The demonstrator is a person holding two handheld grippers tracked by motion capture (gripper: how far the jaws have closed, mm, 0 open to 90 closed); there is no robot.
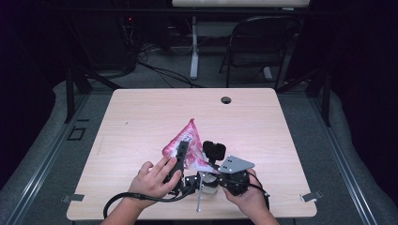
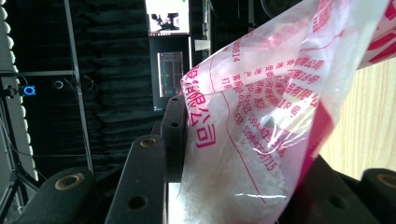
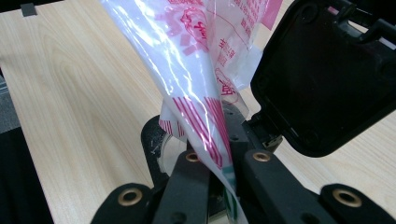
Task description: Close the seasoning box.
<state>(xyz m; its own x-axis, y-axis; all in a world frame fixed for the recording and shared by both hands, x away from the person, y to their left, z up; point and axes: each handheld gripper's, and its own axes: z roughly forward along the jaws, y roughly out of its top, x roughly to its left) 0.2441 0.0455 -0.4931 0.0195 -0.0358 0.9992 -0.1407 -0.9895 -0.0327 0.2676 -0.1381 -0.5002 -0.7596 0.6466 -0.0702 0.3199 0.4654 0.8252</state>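
A clear plastic bag printed in red and pink stands up in a peak near the front middle of the wooden table. My left gripper, in the person's left hand, is turned on its side and shut on the bag's lower part. In the left gripper view the bag holds white grains and bulges between the jaws of the left gripper. My right gripper, in the right hand, is shut on the bag's striped bottom edge. The right gripper view has the bag rising from the pinched jaws of my right gripper.
A cable hole lies in the far part of the table. A folding chair and a table leg stand beyond it. Metal clips sit at the front corners. The left gripper's black body is close by my right gripper.
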